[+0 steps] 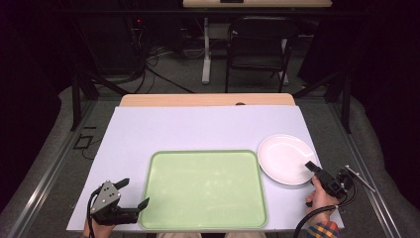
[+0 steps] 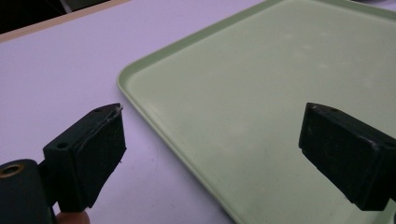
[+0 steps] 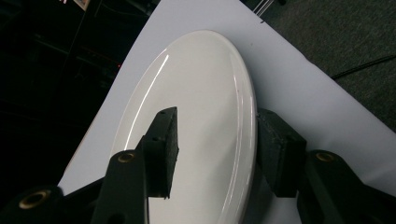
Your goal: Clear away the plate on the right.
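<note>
The white plate [image 1: 286, 158] lies on the pale table cover [image 1: 198, 129], just beside the far right corner of the green tray [image 1: 205, 189] and apart from it. The right gripper [image 1: 312, 167] is brought in at the plate's near right rim, tilted so that the rim can be straddled: in the right gripper view 1 jaw is seen over the plate's [image 3: 196, 121] upper face and the other outside and under the edge, a placement suited to pinching the thin rim rather than the flat middle. The jaws are roughly half closed with the rim between them; the outer pad appears to sit against the edge, while a gap seems left at the inner pad, so a firm hold cannot be confirmed.

The left gripper [image 1: 132, 192] is held wide open and empty at the tray's near left corner, its 2 jaws set either side of the tray's [image 2: 261, 93] edge in the left gripper view, probably so the tray can be steadied or taken up when needed.
</note>
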Motion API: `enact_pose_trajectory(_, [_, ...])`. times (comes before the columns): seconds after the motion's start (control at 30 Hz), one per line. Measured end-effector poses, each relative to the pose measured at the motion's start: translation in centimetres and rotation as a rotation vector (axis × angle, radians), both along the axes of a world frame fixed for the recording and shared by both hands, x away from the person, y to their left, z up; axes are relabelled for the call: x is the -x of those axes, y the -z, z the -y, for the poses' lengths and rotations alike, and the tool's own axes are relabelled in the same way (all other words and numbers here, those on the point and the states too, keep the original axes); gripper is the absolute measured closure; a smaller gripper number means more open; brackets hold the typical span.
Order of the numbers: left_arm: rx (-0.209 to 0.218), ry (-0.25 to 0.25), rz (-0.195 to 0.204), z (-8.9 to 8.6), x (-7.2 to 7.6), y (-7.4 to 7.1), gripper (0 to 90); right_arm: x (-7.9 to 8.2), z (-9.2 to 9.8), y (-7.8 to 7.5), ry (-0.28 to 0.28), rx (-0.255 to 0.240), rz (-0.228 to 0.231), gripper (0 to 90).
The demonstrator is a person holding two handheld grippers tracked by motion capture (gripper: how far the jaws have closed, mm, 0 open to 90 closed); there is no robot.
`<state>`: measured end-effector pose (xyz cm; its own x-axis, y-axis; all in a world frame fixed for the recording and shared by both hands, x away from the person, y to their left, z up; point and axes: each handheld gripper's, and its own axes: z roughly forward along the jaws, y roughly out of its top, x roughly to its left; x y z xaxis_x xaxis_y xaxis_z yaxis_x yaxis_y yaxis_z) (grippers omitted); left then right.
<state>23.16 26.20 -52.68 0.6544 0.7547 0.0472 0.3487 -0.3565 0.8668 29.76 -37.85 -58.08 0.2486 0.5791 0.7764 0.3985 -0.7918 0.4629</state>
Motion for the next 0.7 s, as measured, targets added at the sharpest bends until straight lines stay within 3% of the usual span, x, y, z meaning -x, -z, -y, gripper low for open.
enact_pose_trajectory(0.3, [0.002, 0.001, 0.002, -0.03, 0.02, -0.02, 7.2, -0.27, -0.80, 0.00, 0.071, 0.039, -0.033, 60.8])
enact_pose_trajectory(0.47, [0.003, 0.001, 0.001, 0.07, 0.01, -0.04, 7.3, -0.35, -0.62, 0.12, 0.074, 0.025, -0.042, 65.6])
enact_pose_trajectory(0.63, [0.004, 0.001, 0.000, 0.03, 0.01, -0.04, 7.4, -0.42, -0.91, -0.01, 0.079, 0.067, -0.054, 67.8])
enact_pose_trajectory(0.7, [0.005, 0.002, 0.000, 0.01, 0.00, -0.03, 7.5, -0.47, -0.89, 0.00, 0.083, 0.060, -0.058, 69.4])
